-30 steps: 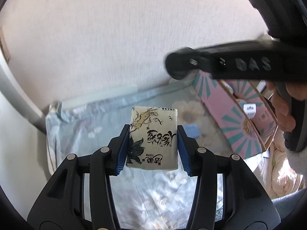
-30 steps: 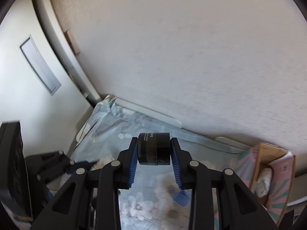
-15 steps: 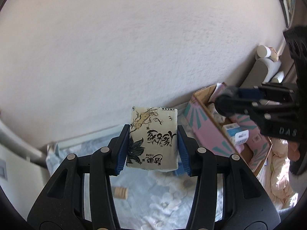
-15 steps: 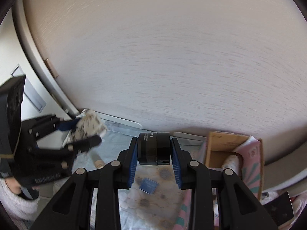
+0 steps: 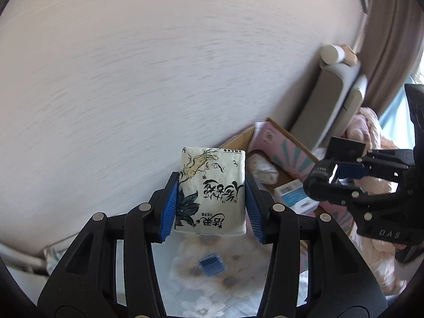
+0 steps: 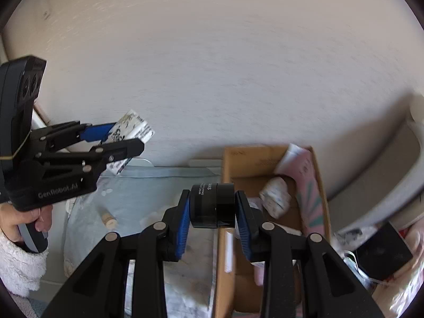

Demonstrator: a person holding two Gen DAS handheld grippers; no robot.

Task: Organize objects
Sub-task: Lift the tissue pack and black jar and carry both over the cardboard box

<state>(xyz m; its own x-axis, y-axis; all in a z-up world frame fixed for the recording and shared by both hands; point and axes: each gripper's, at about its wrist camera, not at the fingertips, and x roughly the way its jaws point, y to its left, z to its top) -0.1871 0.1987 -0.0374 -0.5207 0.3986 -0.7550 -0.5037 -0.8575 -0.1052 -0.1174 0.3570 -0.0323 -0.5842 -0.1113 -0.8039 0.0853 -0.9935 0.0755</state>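
My left gripper (image 5: 210,201) is shut on a white tissue pack (image 5: 212,190) with black brush lettering, held in the air above the floral cloth (image 5: 212,273). It also shows at the left of the right wrist view (image 6: 124,137). My right gripper (image 6: 212,206) is shut on a black round jar (image 6: 213,204), held over the left edge of the open cardboard box (image 6: 265,159). The right gripper also shows in the left wrist view (image 5: 328,182), above the box (image 5: 288,143).
The box holds a wrapped pack (image 6: 275,196) and a white-blue carton (image 5: 294,196). A small blue square (image 5: 212,263) and a cork-like cylinder (image 6: 108,217) lie on the cloth. A wall stands behind; a grey cushion (image 5: 328,100) leans at the right.
Both grippers have swung to the right, toward the cardboard box, still holding their objects. The box is now below the right gripper.
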